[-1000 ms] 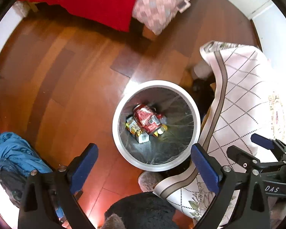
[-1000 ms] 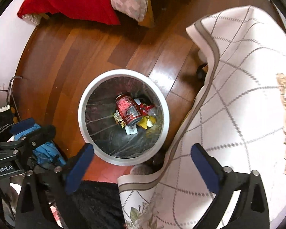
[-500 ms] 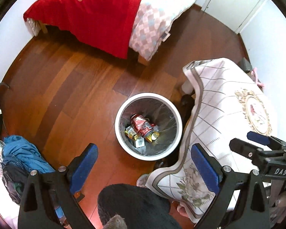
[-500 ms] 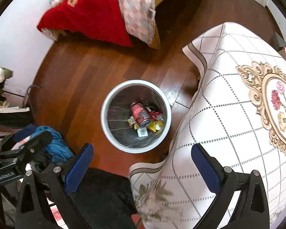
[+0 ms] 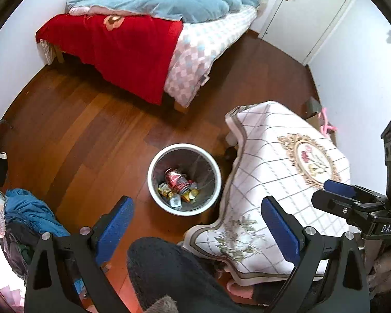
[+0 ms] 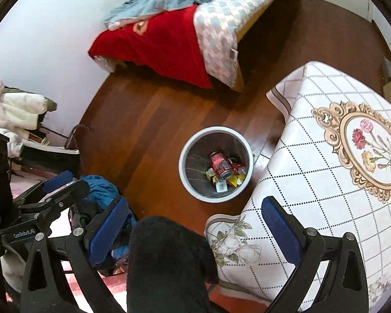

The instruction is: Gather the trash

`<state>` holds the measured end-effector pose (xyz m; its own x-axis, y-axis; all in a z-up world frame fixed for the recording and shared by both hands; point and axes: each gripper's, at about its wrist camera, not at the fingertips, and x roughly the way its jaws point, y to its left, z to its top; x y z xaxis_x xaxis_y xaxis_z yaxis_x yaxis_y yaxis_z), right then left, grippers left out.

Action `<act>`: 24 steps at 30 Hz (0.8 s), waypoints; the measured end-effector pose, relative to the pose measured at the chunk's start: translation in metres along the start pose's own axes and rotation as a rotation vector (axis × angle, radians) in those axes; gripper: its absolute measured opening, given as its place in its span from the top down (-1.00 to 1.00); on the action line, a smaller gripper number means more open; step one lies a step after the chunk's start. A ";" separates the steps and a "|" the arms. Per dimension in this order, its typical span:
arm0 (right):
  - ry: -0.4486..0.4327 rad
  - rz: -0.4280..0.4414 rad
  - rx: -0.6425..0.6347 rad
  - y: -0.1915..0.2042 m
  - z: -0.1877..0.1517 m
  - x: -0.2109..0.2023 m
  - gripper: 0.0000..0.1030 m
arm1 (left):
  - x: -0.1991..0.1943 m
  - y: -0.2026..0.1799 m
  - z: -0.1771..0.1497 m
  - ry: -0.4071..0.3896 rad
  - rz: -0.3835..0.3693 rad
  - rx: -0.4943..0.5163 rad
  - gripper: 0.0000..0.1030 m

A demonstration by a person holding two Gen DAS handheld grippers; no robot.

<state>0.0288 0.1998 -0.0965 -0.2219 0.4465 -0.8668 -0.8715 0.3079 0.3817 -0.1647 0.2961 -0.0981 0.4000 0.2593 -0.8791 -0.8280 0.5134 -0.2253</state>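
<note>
A white trash bin [image 5: 153, 182] [image 6: 185, 174] stands on the wooden floor beside a table. Inside lie a crushed red can [image 5: 176, 178] [image 6: 219, 165] and yellow wrappers [image 5: 165, 191] [image 6: 234, 180]. My left gripper [image 5: 198, 221] is open and empty, high above the floor, near side of the bin. My right gripper [image 6: 195, 221] is open and empty too, also high above the bin. Each gripper shows in the other's view, the right [image 5: 352, 195] and the left [image 6: 54, 185].
A table with a white checked cloth [image 5: 286, 177] [image 6: 325, 169] stands right of the bin. A bed with a red blanket [image 5: 122, 44] [image 6: 164, 49] is at the back. Blue clothes [image 5: 28, 214] [image 6: 101, 190] lie at the left. A dark fuzzy shape [image 5: 169, 268] fills the near foreground.
Both grippers have risen and pulled back from the bin. The bin looks smaller and the bed, door and table top have come into view. Both stayed open.
</note>
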 end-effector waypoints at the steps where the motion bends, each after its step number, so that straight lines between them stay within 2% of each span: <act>1: -0.002 0.006 -0.006 0.003 -0.001 -0.005 -1.00 | -0.005 -0.001 0.000 -0.005 -0.007 0.001 -0.93; 10: -0.030 0.042 -0.067 0.026 -0.008 -0.047 -1.00 | -0.039 -0.009 -0.006 -0.037 -0.039 -0.003 -0.93; 24: -0.029 0.062 -0.099 0.037 -0.006 -0.063 -1.00 | -0.050 -0.010 -0.008 -0.045 -0.050 -0.009 -0.93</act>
<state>0.0073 0.1781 -0.0299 -0.2654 0.4866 -0.8323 -0.8956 0.1952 0.3997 -0.1797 0.2715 -0.0553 0.4580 0.2701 -0.8469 -0.8099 0.5195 -0.2722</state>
